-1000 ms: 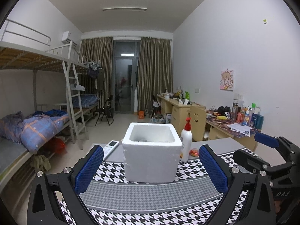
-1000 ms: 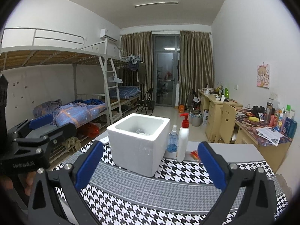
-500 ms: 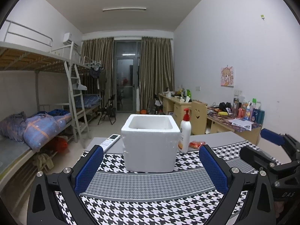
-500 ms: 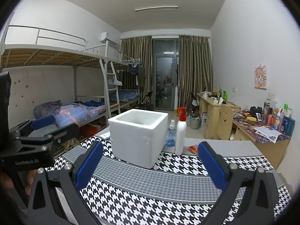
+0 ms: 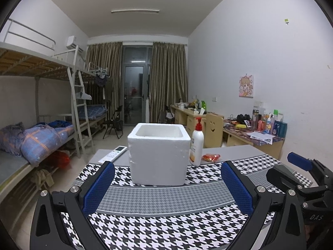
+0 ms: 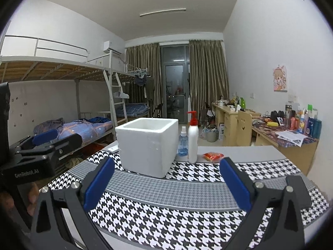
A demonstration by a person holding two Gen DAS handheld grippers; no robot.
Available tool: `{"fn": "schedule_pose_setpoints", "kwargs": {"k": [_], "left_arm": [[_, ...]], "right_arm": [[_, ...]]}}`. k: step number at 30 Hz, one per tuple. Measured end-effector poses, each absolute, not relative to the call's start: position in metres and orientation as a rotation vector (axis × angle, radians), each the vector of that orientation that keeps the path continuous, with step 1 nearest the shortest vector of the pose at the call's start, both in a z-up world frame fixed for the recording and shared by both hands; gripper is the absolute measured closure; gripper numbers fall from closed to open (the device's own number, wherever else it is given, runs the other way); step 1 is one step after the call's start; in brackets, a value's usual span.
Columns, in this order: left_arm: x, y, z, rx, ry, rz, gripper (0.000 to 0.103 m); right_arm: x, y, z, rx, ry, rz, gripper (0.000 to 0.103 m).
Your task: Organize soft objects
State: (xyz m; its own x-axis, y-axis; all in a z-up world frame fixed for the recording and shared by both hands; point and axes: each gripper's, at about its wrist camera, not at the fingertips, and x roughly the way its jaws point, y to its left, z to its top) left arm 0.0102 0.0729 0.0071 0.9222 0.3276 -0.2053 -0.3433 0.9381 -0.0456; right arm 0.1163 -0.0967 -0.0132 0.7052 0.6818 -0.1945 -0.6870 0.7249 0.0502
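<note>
My left wrist camera looks low across the tabletop point(image 5: 239, 152) from its near edge, squarely facing the foam box point(image 5: 159, 154). My right camera sits nearby, angled leftward; both share box and bottle point(image 6: 192, 137).

Bare checked cloth point(image 5: 166, 225) lies open up to the foam box point(image 5: 159, 154); a pump bottle point(image 5: 196, 143) crowds its right side, a remote point(image 5: 113, 155) its left.

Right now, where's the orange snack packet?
The orange snack packet lies on the grey tabletop just right of the white pump bottle, past the houndstooth mat's far edge; the right wrist view shows it there too.
</note>
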Motion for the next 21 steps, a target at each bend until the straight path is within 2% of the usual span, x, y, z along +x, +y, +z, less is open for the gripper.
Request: {"fn": "schedule_pose_setpoints", "kwargs": {"k": [21], "left_arm": [[0.001, 0.062, -0.002, -0.068, 0.195, 0.328, 0.001]], "right_arm": [[0.112, -0.104, -0.021, -0.040, 0.187, 0.730, 0.001]]}}
